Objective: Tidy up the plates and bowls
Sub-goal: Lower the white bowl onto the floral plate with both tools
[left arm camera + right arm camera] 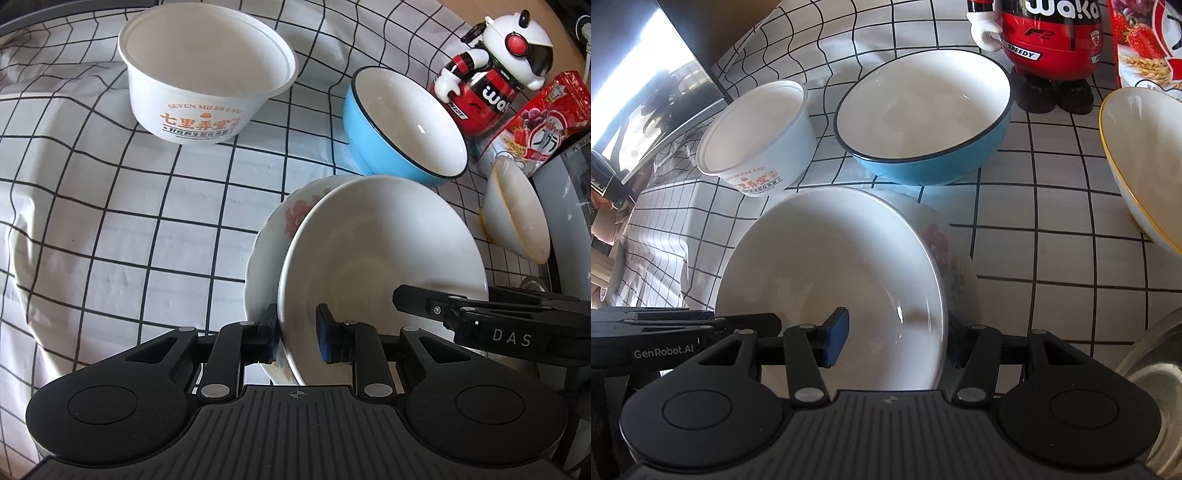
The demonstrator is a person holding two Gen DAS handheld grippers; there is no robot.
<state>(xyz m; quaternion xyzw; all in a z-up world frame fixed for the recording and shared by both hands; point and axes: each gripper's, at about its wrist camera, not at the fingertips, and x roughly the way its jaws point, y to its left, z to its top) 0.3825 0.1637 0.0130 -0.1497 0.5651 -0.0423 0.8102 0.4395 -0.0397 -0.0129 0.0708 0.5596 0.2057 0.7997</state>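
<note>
A plain white plate [384, 251] lies on a floral plate [291, 214]. My left gripper [297, 338] straddles the near rims of both plates, one pad outside and one inside, with a gap left to the inner pad. My right gripper [897, 341] straddles the white plate [831, 266] rim on its other side, jaws wide; the floral plate [945, 243] shows beyond it. A blue bowl [399, 125] [923, 114], a white paper tub [207, 77] [757, 136] and a small yellow-rimmed bowl [517, 214] [1141, 155] stand behind.
A checked cloth [110, 206] covers the table. A robot figurine [495, 70] and a red cereal bag [543, 118] stand at the back right. A metal bowl's rim [1152, 369] is at the right. A dark screen [657, 103] stands far left.
</note>
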